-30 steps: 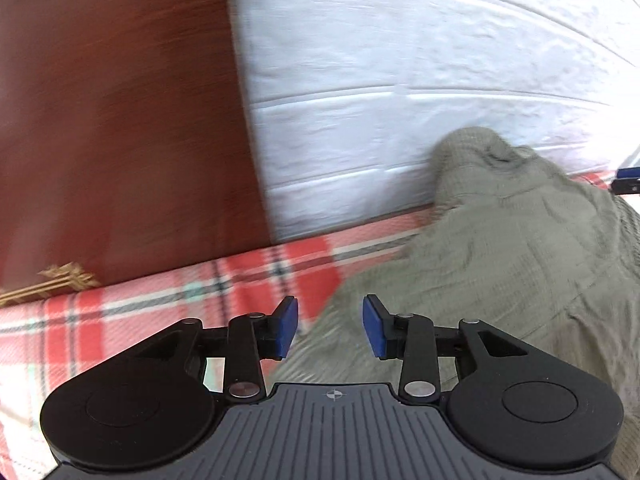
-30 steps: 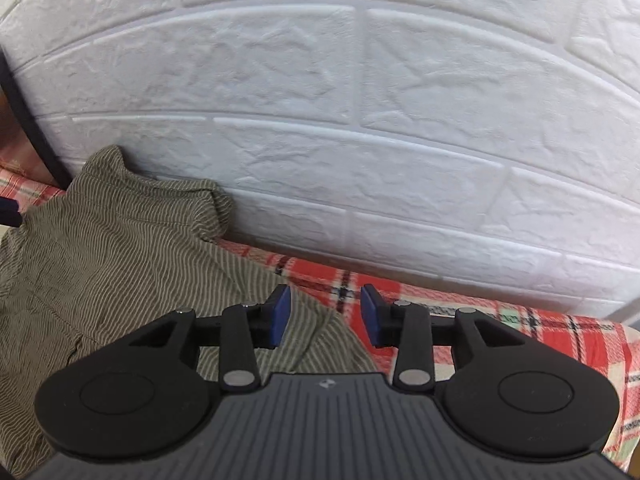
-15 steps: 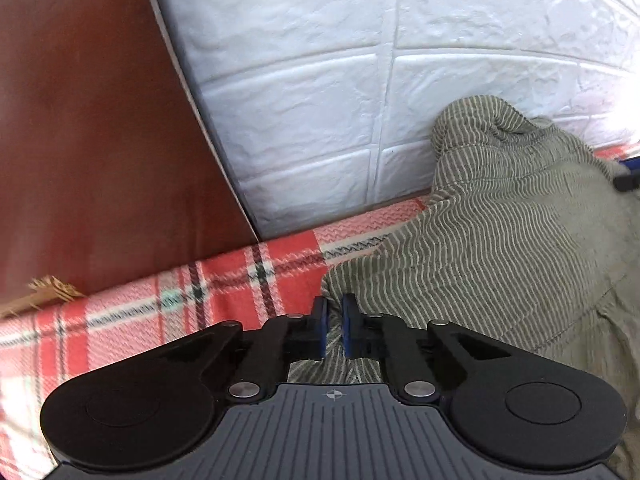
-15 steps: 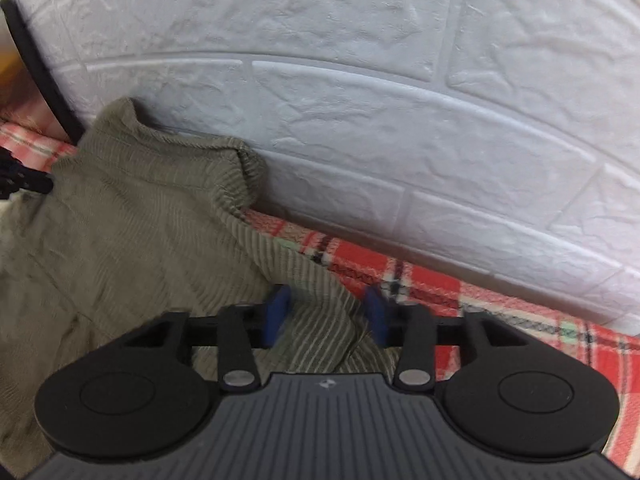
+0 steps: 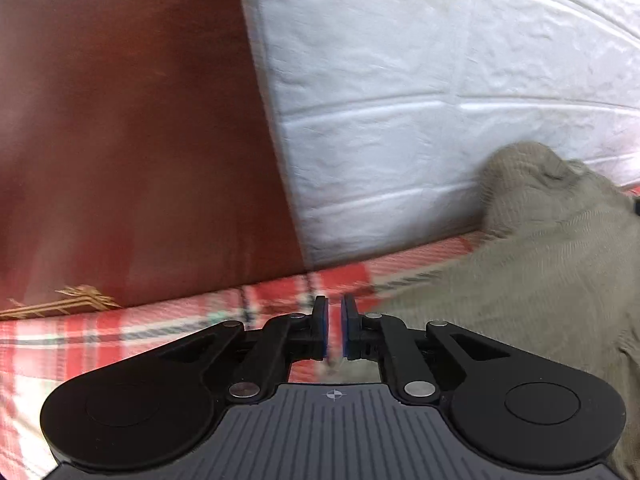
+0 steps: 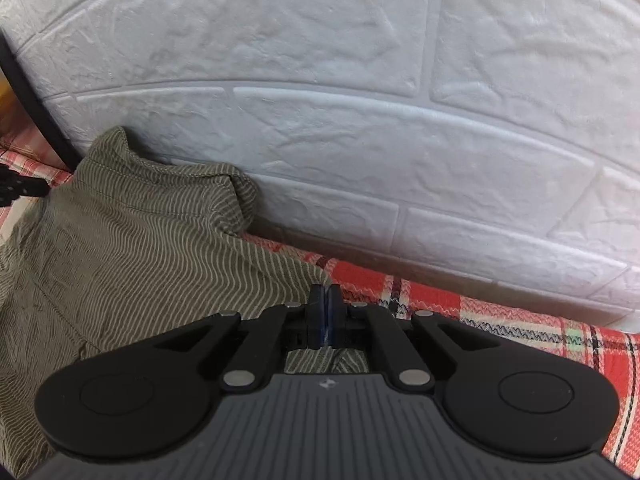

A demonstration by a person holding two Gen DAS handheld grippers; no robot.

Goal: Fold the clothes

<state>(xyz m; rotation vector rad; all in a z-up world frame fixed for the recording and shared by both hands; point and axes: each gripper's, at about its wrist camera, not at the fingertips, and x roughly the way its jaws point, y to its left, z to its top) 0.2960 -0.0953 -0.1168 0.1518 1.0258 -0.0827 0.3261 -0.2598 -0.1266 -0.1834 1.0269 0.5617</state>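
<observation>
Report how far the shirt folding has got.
Done: both claws have closed at the olive striped shirt's edges. In hand: right claw pinches its edge; left claw is nearly shut, its grip blurred. Left: every fold; the shirt lies rumpled on the plaid cloth.

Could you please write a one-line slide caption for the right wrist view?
Right claw shut on the striped olive shirt over a red plaid cloth.

Both wrist views sit low over the plaid cloth, facing the brick wall, sharing the shirt between them.
</observation>
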